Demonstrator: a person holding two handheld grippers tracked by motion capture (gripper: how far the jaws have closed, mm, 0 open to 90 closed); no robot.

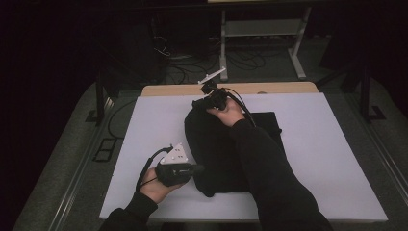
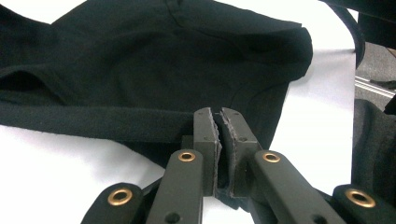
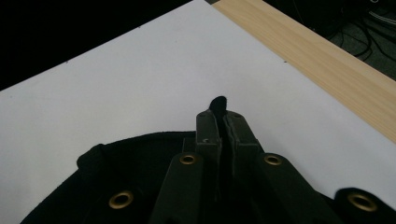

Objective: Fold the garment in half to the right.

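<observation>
A black garment (image 1: 216, 149) lies folded on the white table sheet (image 1: 327, 159). My left gripper (image 1: 195, 169) sits at the garment's near left edge and is shut on it; in the left gripper view the jaws pinch a hem of the black cloth (image 2: 140, 70) at the left gripper (image 2: 218, 116). My right gripper (image 1: 199, 103) is at the garment's far edge, shut on the cloth. In the right gripper view a nub of black fabric (image 3: 218, 102) pokes out past the closed right gripper (image 3: 222, 119), and the rest of the garment (image 3: 116, 158) bunches below.
A wooden table edge (image 1: 274, 88) runs along the back of the white sheet (image 3: 116, 84). Beyond it are a white stand (image 1: 262, 29) and cables on the floor. The person's right sleeve (image 1: 269, 178) crosses over the garment.
</observation>
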